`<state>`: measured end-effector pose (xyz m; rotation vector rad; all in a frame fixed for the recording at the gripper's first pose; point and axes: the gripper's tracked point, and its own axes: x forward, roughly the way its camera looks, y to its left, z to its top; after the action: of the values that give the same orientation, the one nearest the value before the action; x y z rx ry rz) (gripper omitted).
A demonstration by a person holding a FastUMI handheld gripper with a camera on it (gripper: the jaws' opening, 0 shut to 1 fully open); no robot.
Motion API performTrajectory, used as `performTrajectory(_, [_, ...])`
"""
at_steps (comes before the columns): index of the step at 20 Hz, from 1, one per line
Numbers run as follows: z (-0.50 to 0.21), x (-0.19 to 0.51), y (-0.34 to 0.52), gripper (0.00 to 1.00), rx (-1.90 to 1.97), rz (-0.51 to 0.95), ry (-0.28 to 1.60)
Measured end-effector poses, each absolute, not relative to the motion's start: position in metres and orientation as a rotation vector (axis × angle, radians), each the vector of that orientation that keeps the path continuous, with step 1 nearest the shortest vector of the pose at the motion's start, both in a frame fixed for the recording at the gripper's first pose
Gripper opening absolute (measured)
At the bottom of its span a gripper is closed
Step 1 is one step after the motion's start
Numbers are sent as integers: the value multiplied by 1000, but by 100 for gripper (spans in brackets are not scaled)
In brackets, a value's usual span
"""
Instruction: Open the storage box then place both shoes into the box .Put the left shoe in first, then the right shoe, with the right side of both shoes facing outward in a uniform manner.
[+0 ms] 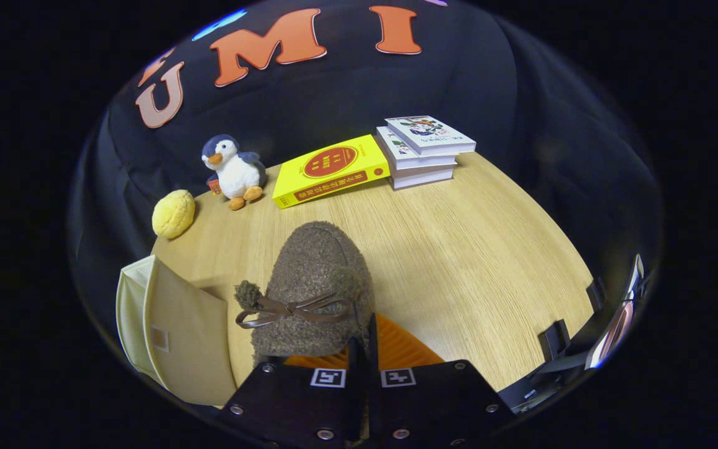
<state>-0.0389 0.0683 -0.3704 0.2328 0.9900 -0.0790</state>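
Note:
A brown fuzzy shoe (315, 280) with a leather bow and pompom hangs just ahead of my fingers, toe pointing away over the wooden table (459, 249). My gripper (364, 349) is shut on the shoe's rear edge, the two fingers pressed nearly together there. To the left and below the shoe stands the cream storage box (172, 330) with its lid flap swung open.
Beyond the shoe, at the table's back, lie a yellow book (331, 169) and a stack of white books (424, 149). A plush penguin (234, 171) and a yellow bun-shaped toy (173, 214) sit at the back left. Dark fixtures (589, 337) stand at the right edge.

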Motion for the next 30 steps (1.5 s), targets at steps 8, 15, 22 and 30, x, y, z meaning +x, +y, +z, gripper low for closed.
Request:
performTrajectory(8, [-285, -34, 197, 6, 225, 90, 946])
performTrajectory(15, [-287, -52, 311, 6, 173, 252, 988])
performTrajectory(22, [-330, -58, 349, 8, 47, 217, 1080])
performTrajectory(30, [-329, -99, 357, 24, 101, 287, 1169])
